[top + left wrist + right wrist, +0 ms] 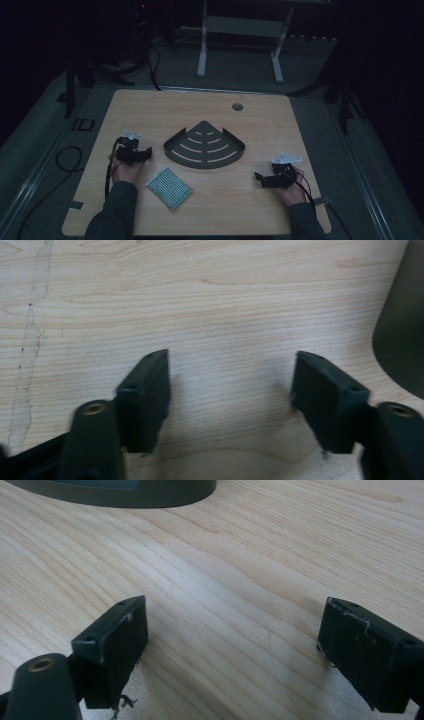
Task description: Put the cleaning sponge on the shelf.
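A dark fan-shaped corner rack (205,146) with curved slots lies at the middle of the wooden table (150,107). In front of it, left of centre, lies a pale green-white rectangular sponge pad (168,187). My left gripper (142,154) rests on the table left of the rack, open, nothing between its jaws (231,385). The rack's dark wall (400,335) shows at the right edge of the left gripper view. My right gripper (258,178) sits at the right front, open and empty (235,630), with the rack's edge (130,492) ahead of it.
A round cable hole (237,106) sits near the table's far edge. Black cables (65,160) trail off the left side of the table and from each gripper. A white metal frame (240,30) stands on the floor beyond the table. The room around is dark.
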Available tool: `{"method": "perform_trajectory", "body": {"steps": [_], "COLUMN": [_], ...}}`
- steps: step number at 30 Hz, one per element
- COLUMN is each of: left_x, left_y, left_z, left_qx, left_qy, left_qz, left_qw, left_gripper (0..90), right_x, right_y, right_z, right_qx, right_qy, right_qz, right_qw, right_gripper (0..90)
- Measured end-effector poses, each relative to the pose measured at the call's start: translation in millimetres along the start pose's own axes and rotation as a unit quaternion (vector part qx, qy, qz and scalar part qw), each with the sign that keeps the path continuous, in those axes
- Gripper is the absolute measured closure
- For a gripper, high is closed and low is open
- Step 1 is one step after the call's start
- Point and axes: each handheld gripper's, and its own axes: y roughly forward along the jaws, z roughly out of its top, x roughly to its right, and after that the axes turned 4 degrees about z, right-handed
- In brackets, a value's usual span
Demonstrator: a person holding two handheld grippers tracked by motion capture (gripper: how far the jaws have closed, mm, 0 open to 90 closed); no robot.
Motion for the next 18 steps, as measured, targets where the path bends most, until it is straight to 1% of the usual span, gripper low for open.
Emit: {"method": "perform_trajectory", "body": {"steps": [2, 4, 6, 7, 8, 9, 10, 12, 14, 15, 17, 18], "left_x": [0.6, 0.1, -1.8, -2.1, -2.1, -2.2, -2.0, -1.2, 0.8, 1.3, 1.3, 3.5], "left_y": [-1.3, -2.9, -10.0, -13.0, -13.0, -17.8, -19.6, -23.7, -28.7, -31.4, -31.4, -38.7], "left_z": [0.4, 0.5, 1.7, 2.2, 2.2, 2.9, 3.0, 3.3, 3.2, 3.3, 3.3, 2.9], "left_qx": [-0.002, -0.003, 0.009, 0.015, 0.015, 0.021, 0.023, 0.023, 0.026, 0.027, 0.027, 0.026], "left_qy": [0.001, 0.003, -0.003, -0.002, -0.002, 0.000, 0.001, 0.011, 0.018, 0.021, 0.021, 0.027], "left_qz": [-0.001, -0.008, -0.025, -0.030, -0.030, -0.041, -0.046, -0.059, -0.069, -0.078, -0.078, -0.096], "left_qw": [1.0000, 1.0000, 0.9997, 0.9994, 0.9994, 0.9989, 0.9987, 0.9979, 0.9971, 0.9964, 0.9964, 0.9947], "left_gripper": [40.5, 41.7, 45.1, 46.6, 48.0, 48.0, 50.3, 52.7, 55.5, 56.1, 57.5, 57.5], "right_x": [0.0, 0.1, 0.0, 0.0, 0.0, 0.0, 0.0, 0.0, 0.0, 0.0, 0.0, 0.0], "right_y": [0.0, 0.0, 0.0, 0.0, 0.0, -0.1, -0.1, -0.1, -0.1, -0.1, -0.1, -0.1], "right_z": [0.0, 0.0, 0.0, 0.0, 0.0, 0.0, 0.0, 0.0, 0.0, 0.0, 0.0, 0.0], "right_qx": [0.000, 0.000, 0.000, 0.000, 0.000, 0.000, 0.000, -0.001, -0.001, 0.000, 0.000, 0.000], "right_qy": [0.000, 0.000, 0.000, 0.000, 0.000, 0.000, 0.000, 0.000, 0.001, 0.001, 0.001, 0.001], "right_qz": [0.000, 0.000, 0.000, 0.000, 0.000, 0.000, 0.000, 0.000, 0.000, 0.000, 0.000, 0.000], "right_qw": [1.0000, 1.0000, 1.0000, 1.0000, 1.0000, 1.0000, 1.0000, 1.0000, 1.0000, 1.0000, 1.0000, 1.0000], "right_gripper": [12.2, 12.2, 12.2, 12.2, 12.2, 12.3, 12.2, 12.2, 12.3, 12.2, 12.2, 12.3]}}
